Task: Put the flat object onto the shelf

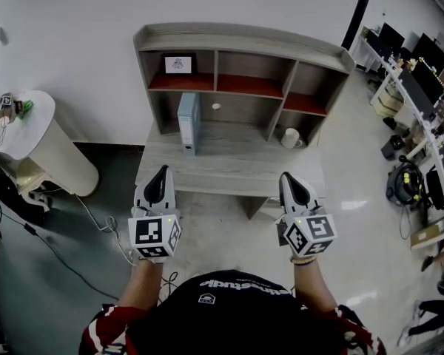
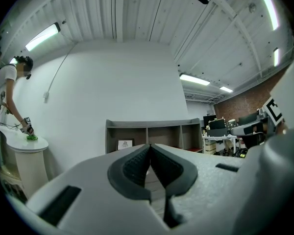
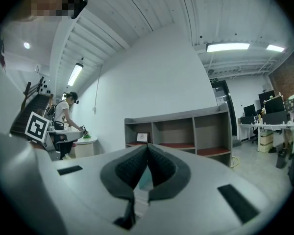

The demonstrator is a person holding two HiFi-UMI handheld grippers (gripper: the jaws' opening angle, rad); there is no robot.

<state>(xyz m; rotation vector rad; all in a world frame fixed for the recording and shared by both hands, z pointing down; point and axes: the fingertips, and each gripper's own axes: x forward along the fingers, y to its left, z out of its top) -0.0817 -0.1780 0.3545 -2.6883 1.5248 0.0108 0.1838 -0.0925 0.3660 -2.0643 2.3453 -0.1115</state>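
Jaws shut and empty on both the left gripper (image 1: pixel 160 174) and the right gripper (image 1: pixel 288 180), well short of the shelf (image 1: pixel 244 86), below whose left bay the flat object (image 1: pixel 187 123) stands on edge; arriving unopened, a jaw tip would likely knock it over.

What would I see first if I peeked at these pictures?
First, the left gripper and right gripper up front, each carrying a black-and-white marker cube, jaws shut and empty. Beyond them stands a grey shelf with red boards. A pale blue flat box stands upright at its lower left, with a white mug further right.
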